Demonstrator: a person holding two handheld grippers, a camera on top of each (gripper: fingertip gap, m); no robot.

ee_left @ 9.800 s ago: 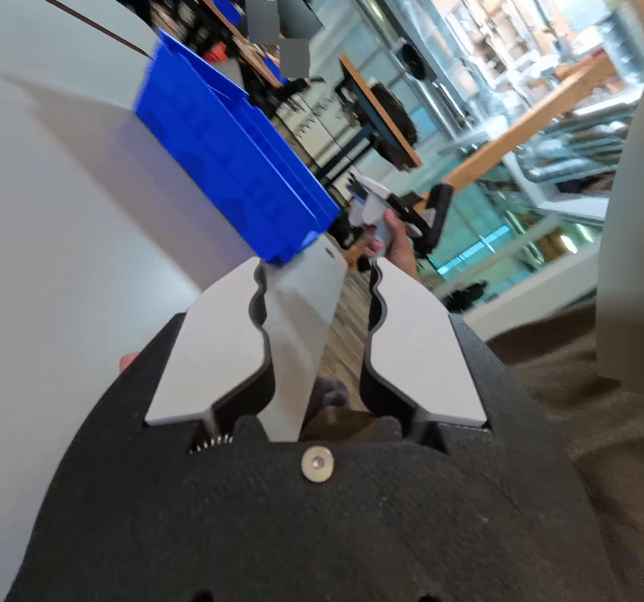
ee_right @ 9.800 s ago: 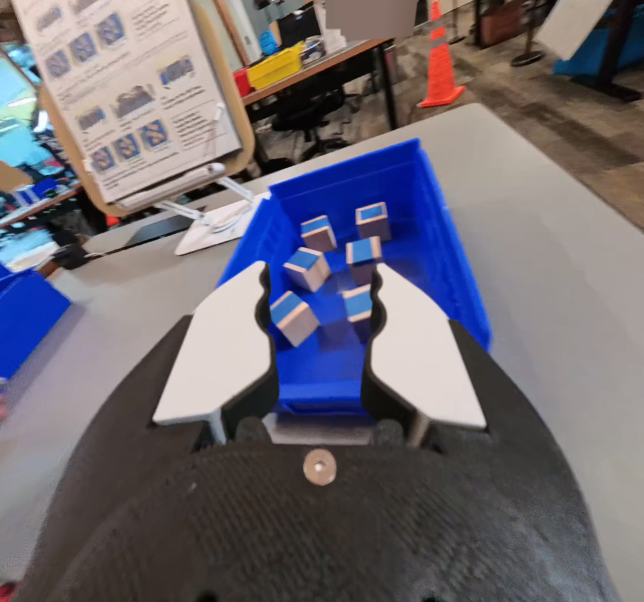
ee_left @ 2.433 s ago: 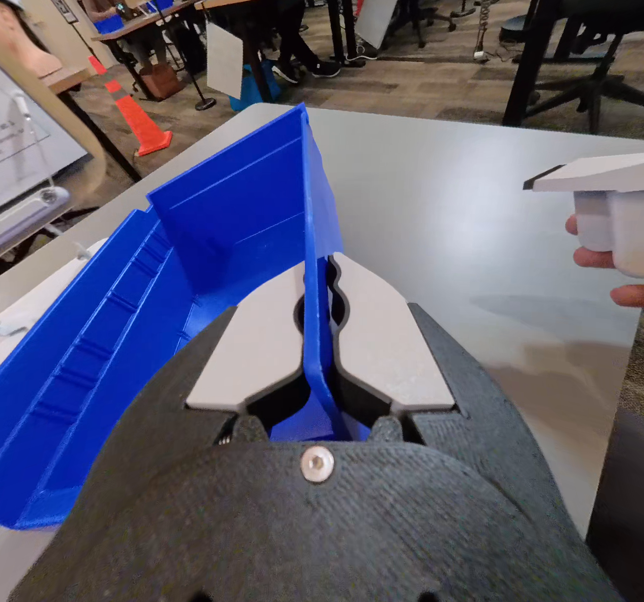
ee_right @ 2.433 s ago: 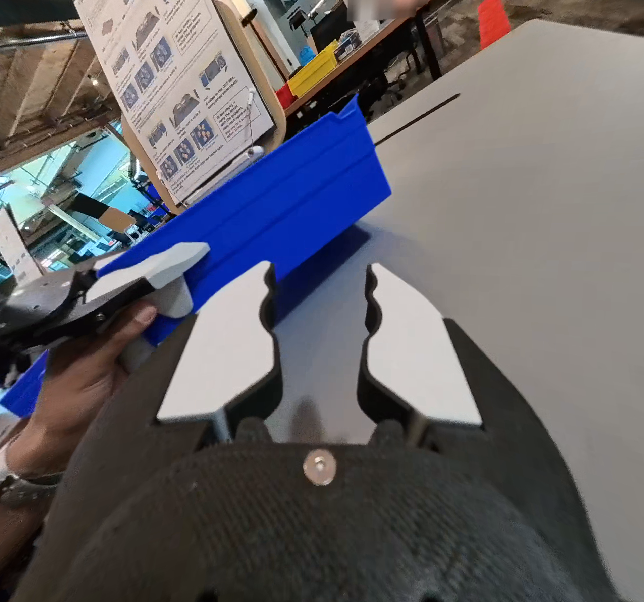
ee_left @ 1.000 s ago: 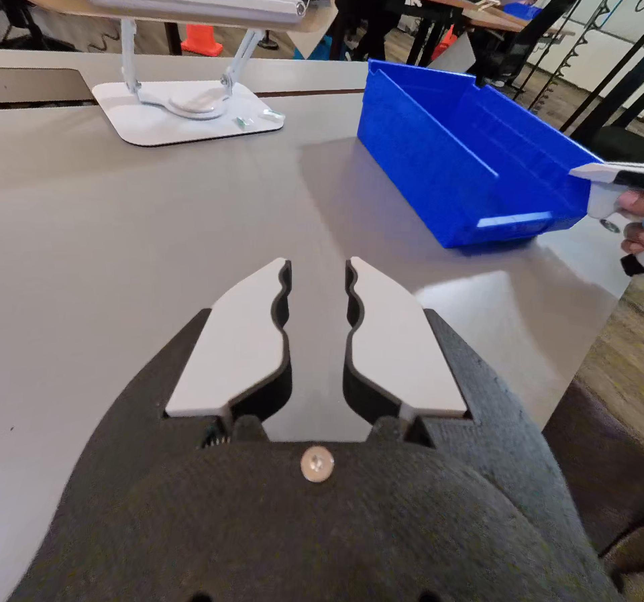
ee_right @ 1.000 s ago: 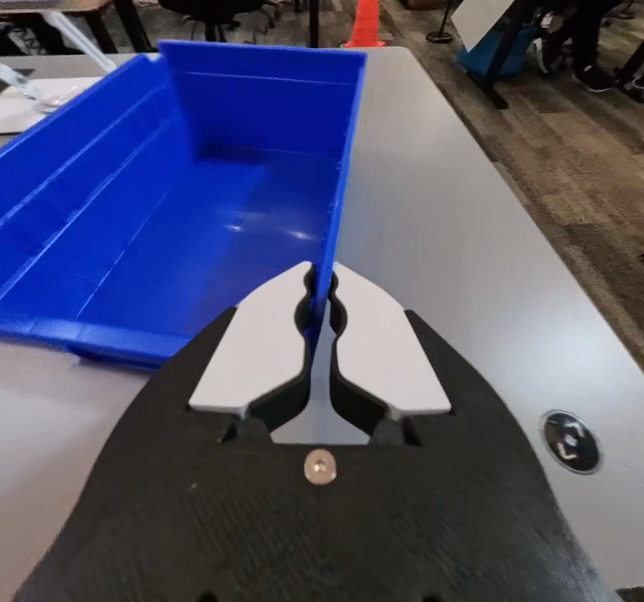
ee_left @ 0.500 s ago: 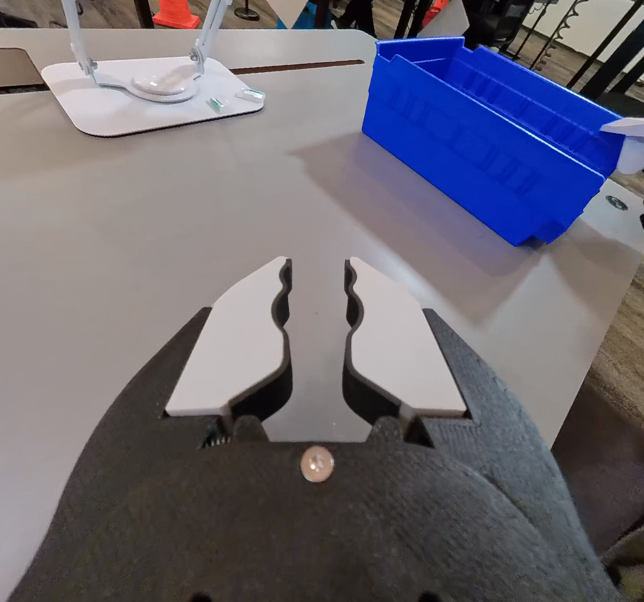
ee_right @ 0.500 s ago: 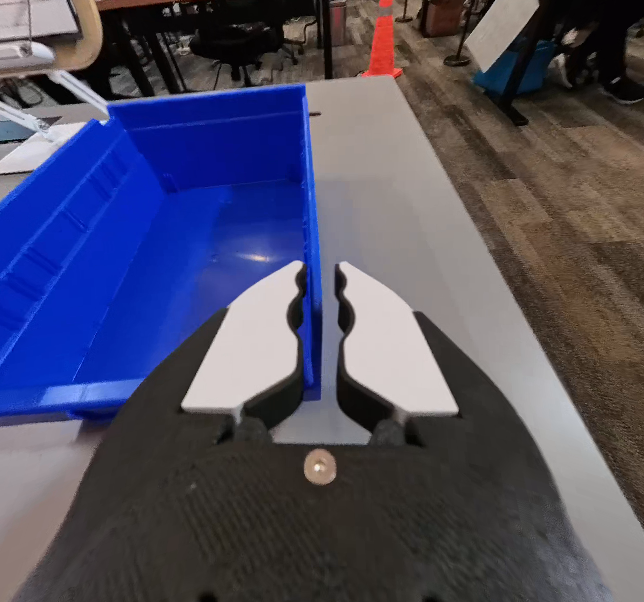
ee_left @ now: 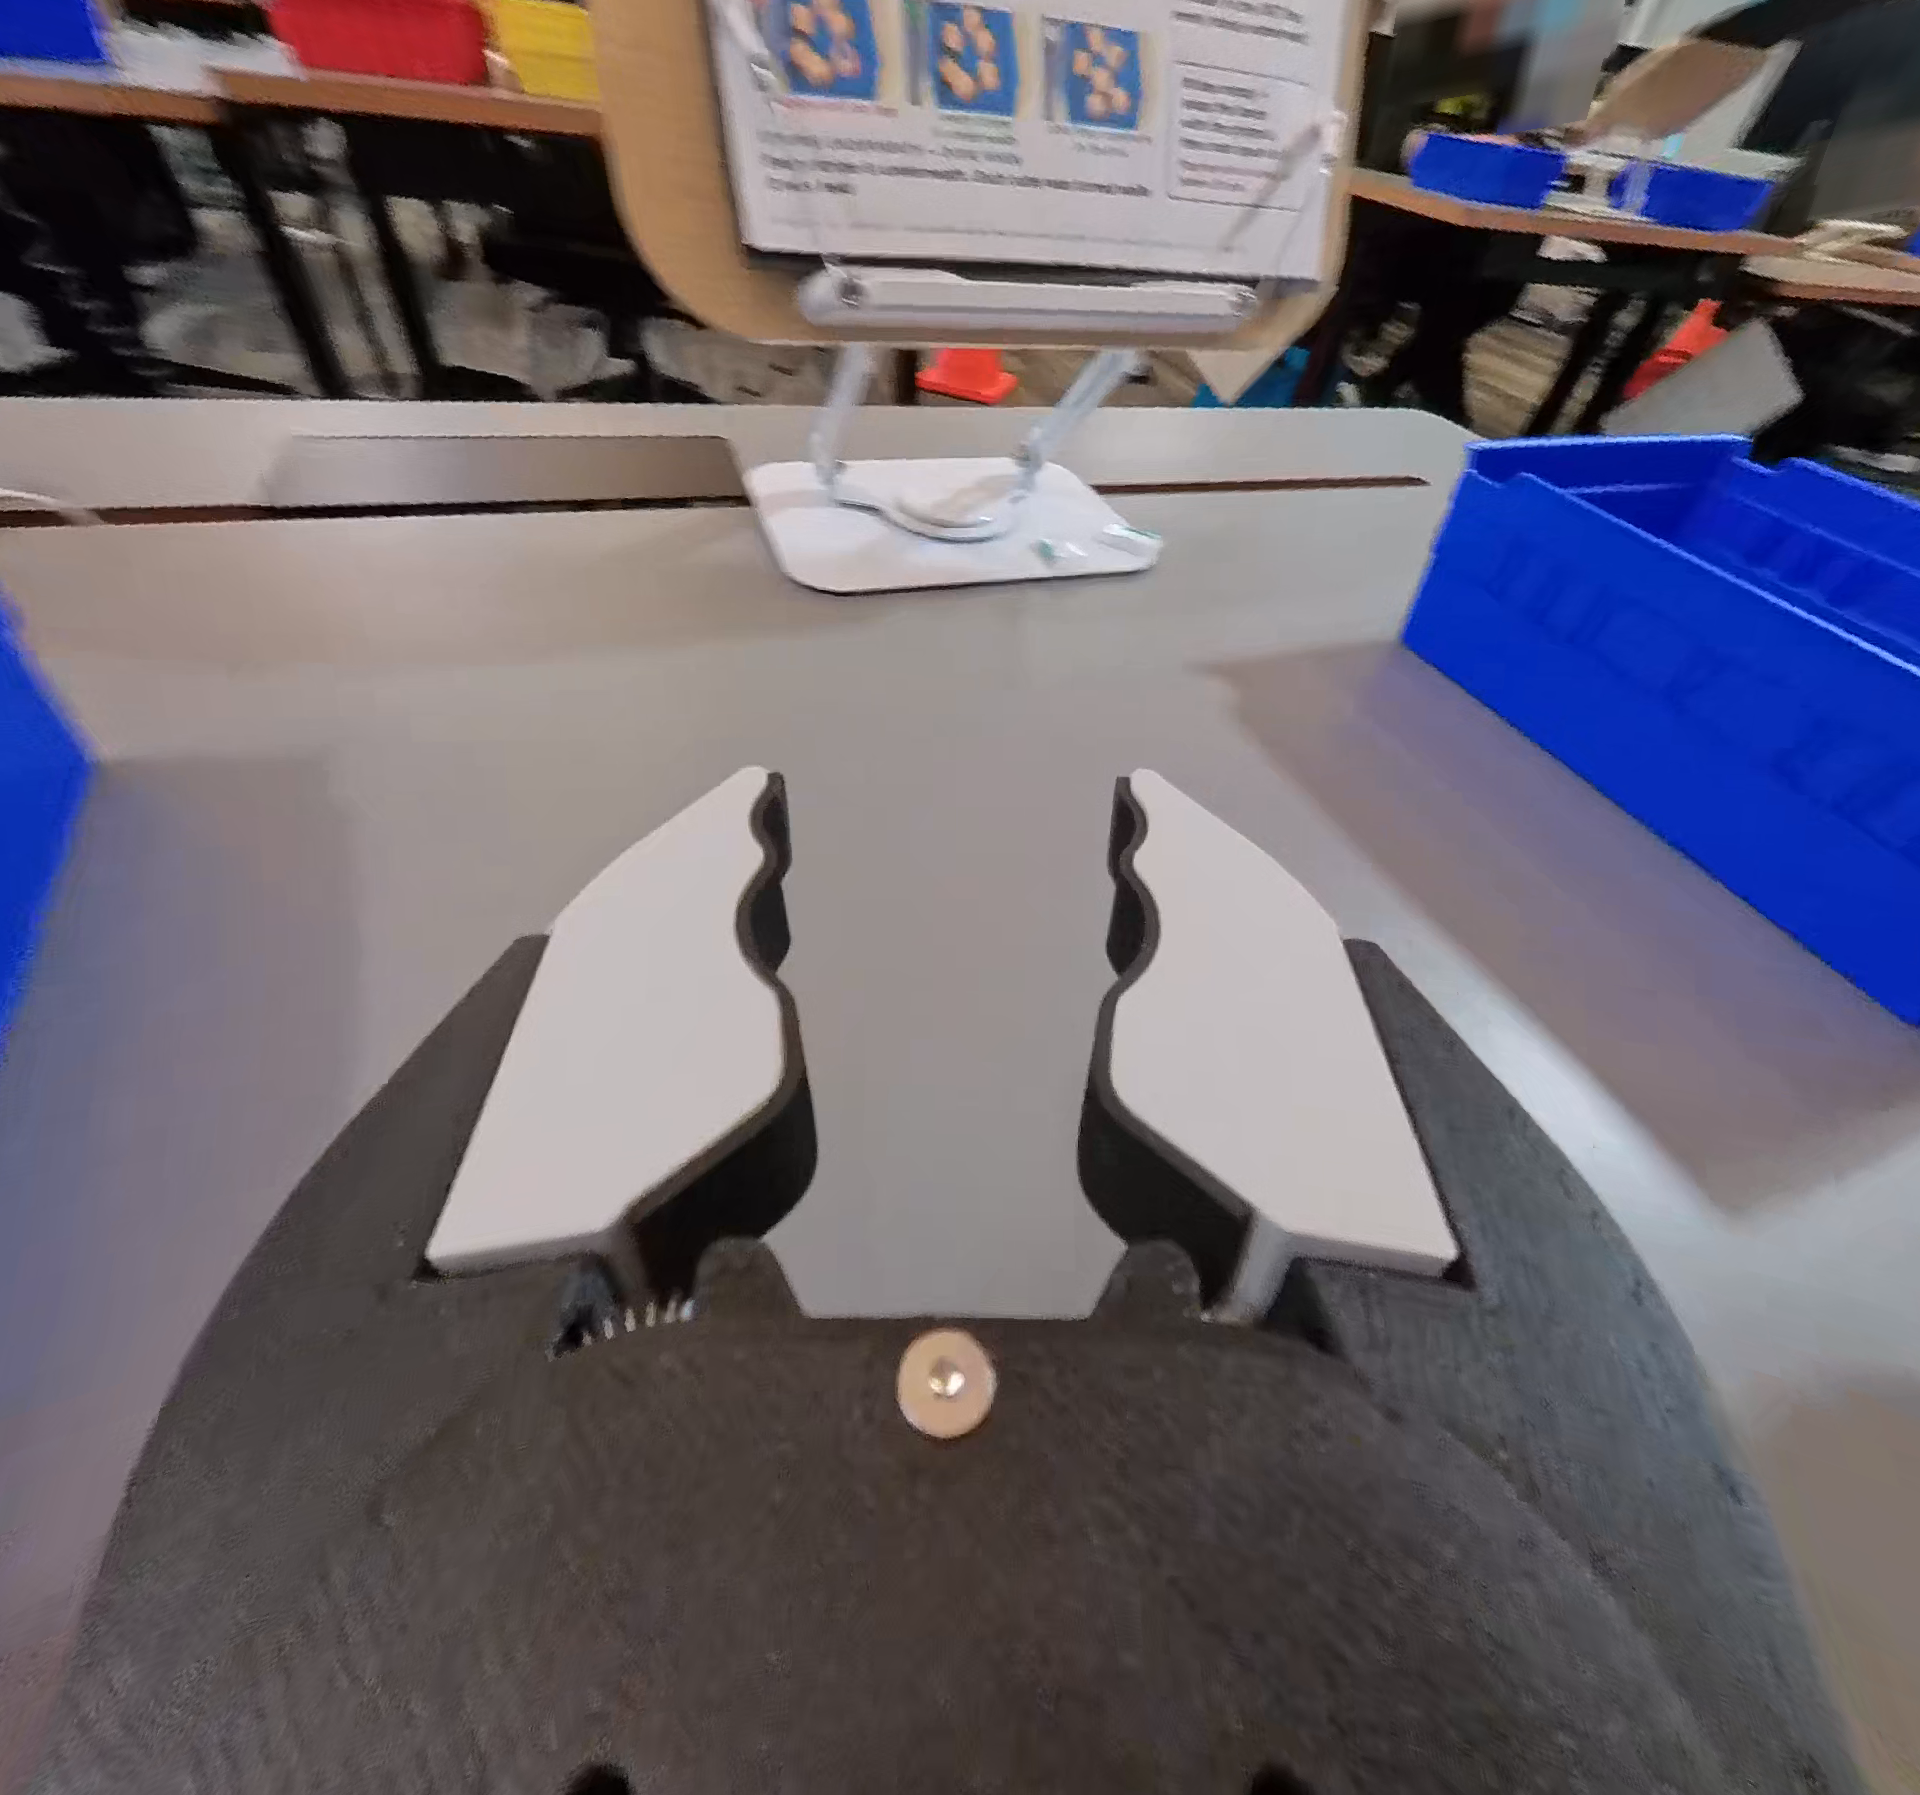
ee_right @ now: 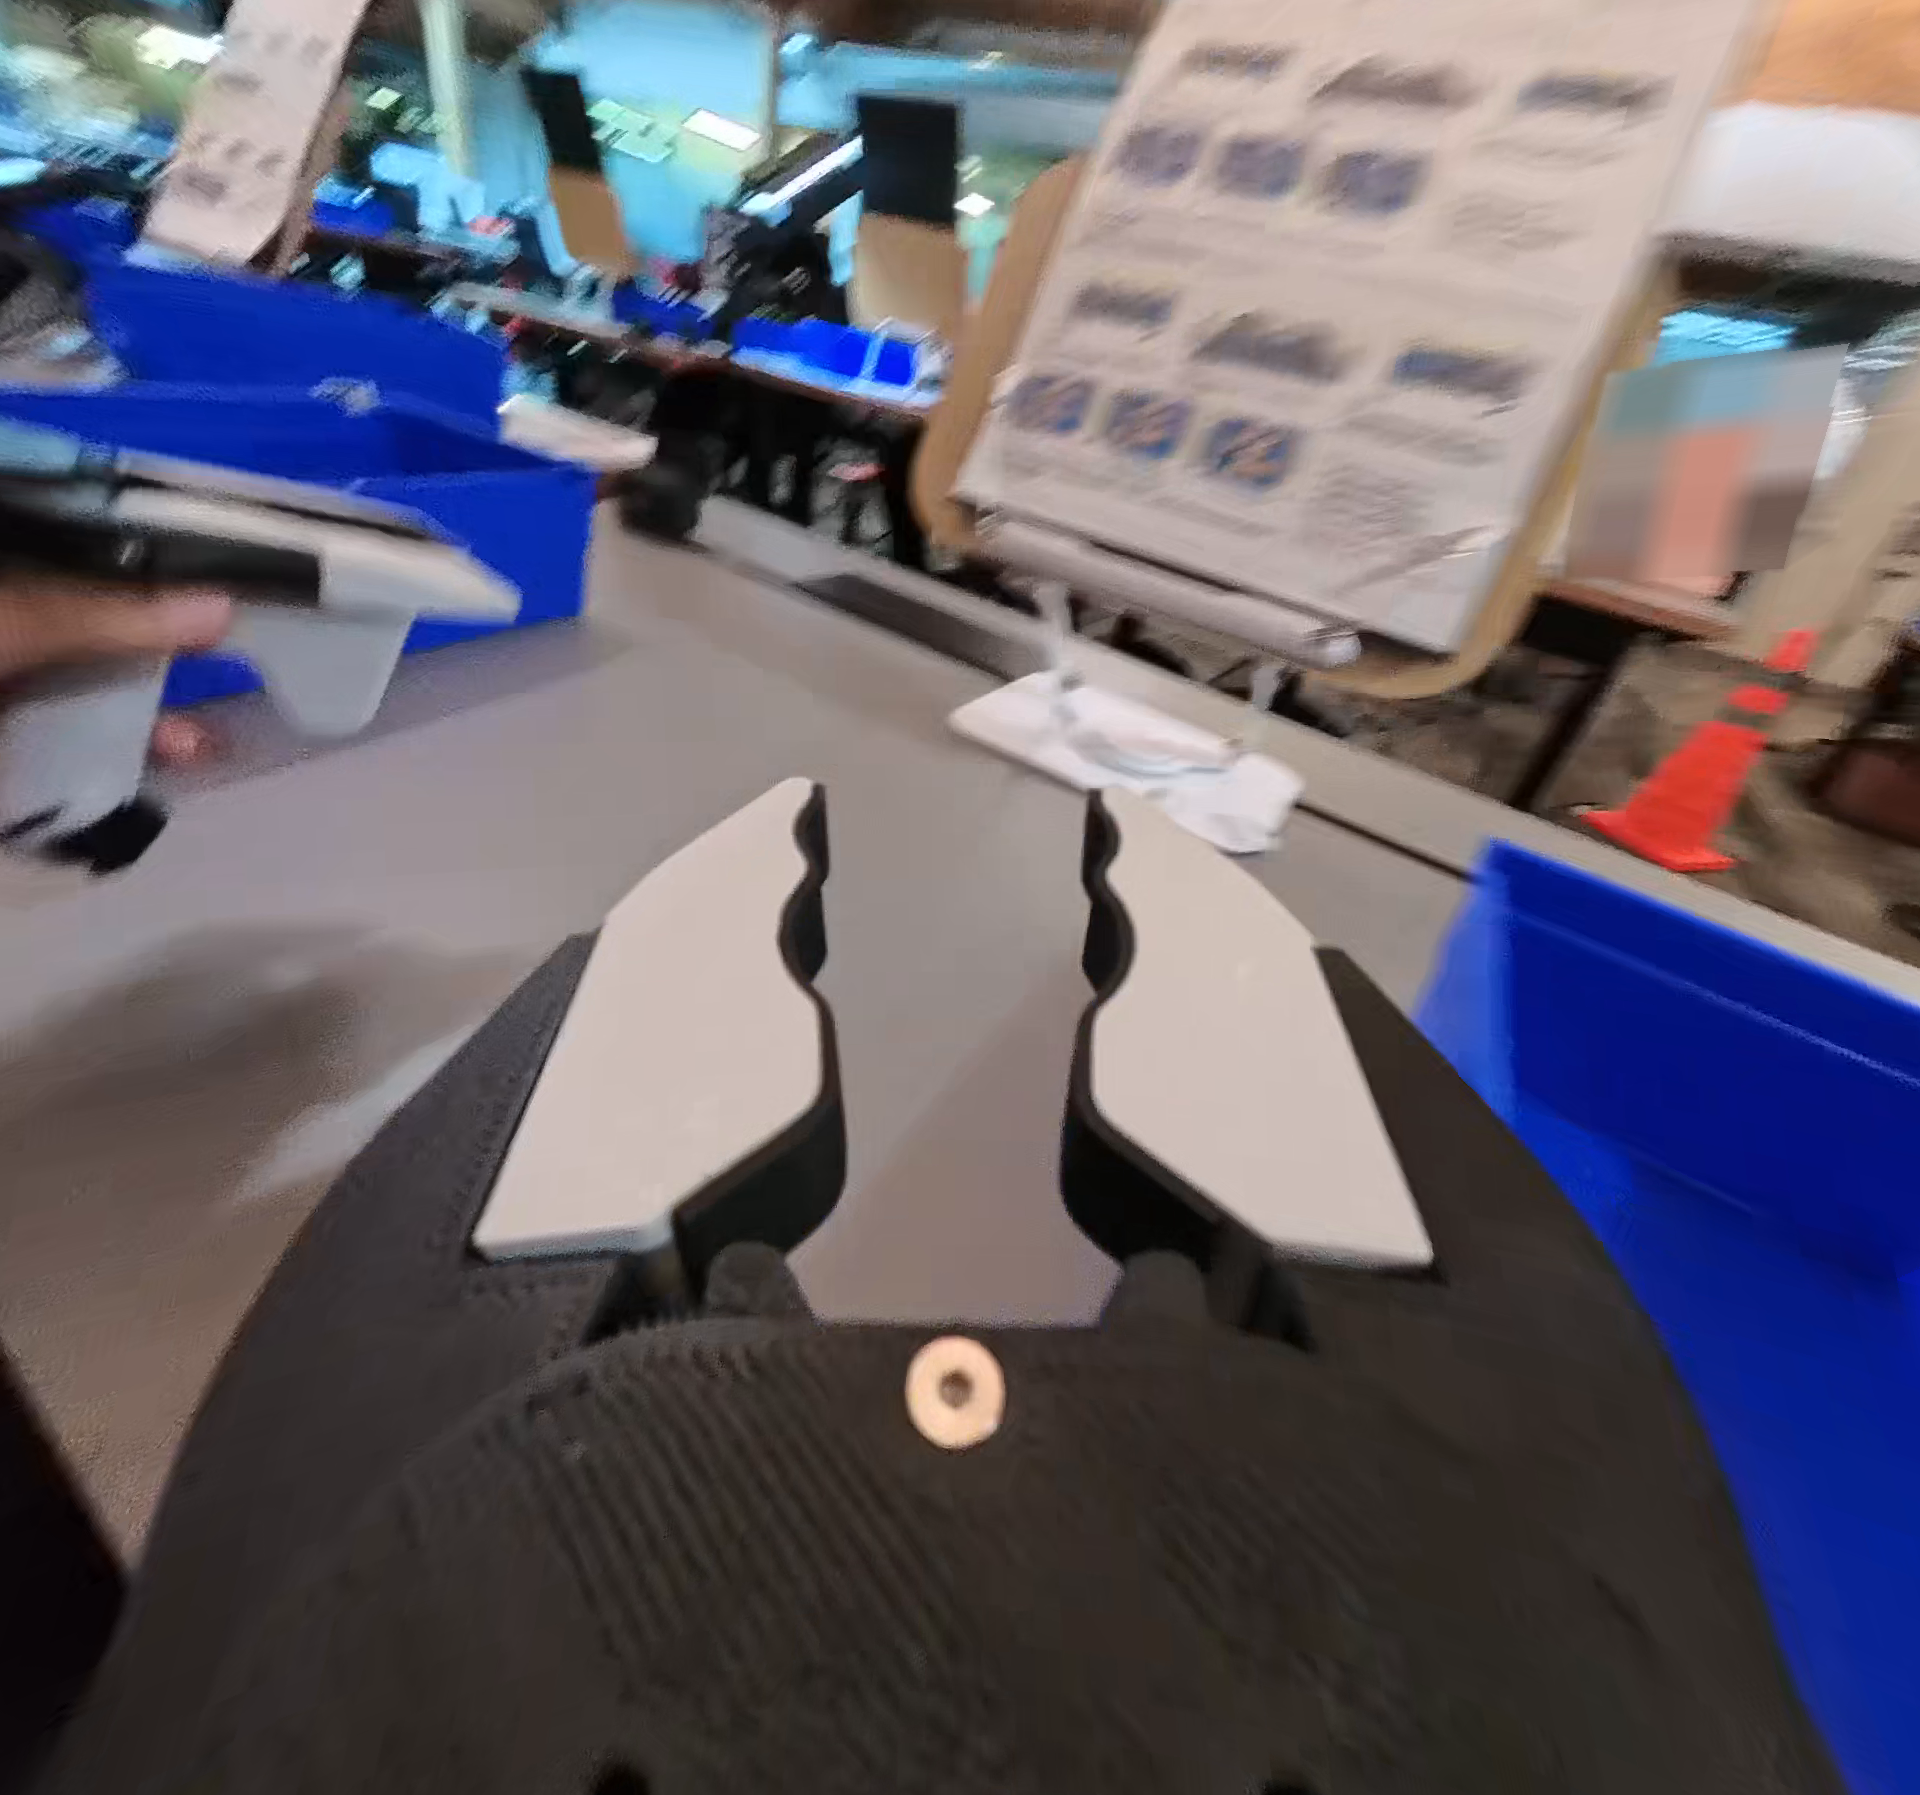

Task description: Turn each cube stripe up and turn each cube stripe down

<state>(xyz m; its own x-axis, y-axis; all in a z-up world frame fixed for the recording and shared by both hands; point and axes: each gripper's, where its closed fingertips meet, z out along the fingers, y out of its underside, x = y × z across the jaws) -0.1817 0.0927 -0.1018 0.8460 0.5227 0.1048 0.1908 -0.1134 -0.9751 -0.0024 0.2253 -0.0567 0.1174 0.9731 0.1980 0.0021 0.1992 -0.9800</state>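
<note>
Left gripper and right gripper both gape wide, holding nothing, above the grey table. Blue bin at 2 o'clock; contents hidden.

Two grippers show: the left gripper and the right gripper, both with jaws apart. On the grey table stands one blue bin at the right, and part of a second blue bin shows at the left edge. There is one instruction board on a white stand. No cubes are in view. Beyond the table, one orange cone stands.
</note>
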